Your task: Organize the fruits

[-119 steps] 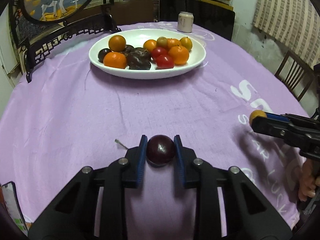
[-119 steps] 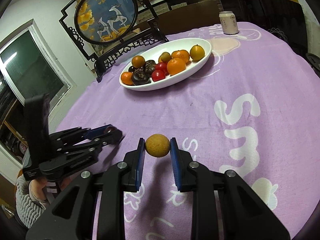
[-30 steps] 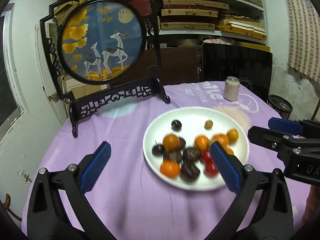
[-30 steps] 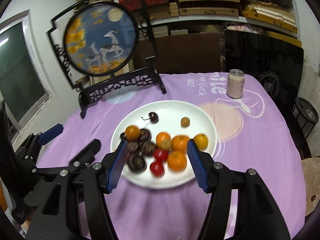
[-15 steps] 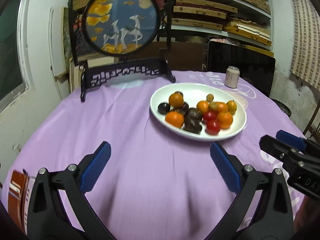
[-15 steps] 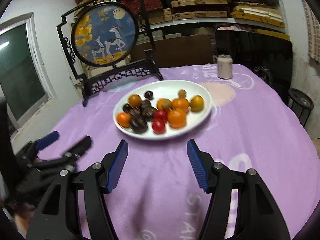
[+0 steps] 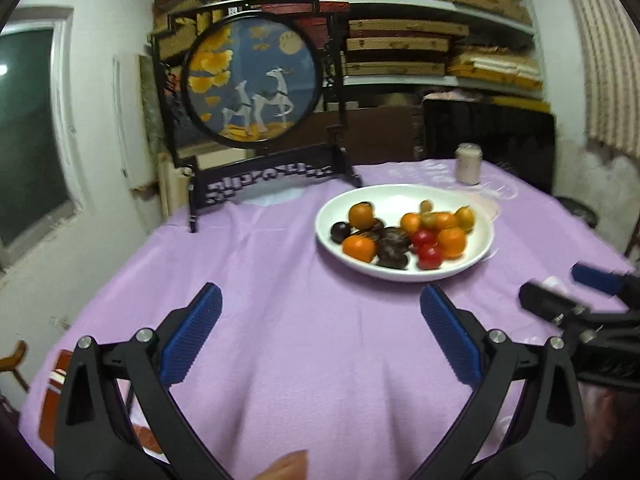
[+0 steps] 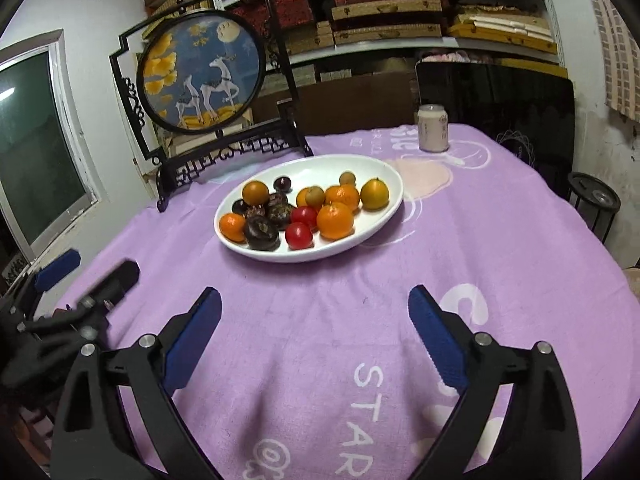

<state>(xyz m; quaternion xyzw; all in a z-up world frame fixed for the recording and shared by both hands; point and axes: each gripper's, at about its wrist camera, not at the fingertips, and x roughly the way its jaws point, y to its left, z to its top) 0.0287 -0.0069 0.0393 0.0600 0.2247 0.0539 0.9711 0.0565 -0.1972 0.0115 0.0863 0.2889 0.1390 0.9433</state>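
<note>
My left tongs and right tongs both gape wide, nothing between the ribbed blue pads. All fruits sit heaped in the glossy white oval plate, well ahead on the soft purple cloth of the surface. Only the right view shows the white "STAR" lettering; only the left shows a fingertip at the bottom edge.

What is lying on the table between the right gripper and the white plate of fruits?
Nothing: in the right wrist view only bare purple tablecloth lies between the open right gripper and the white plate.
</note>
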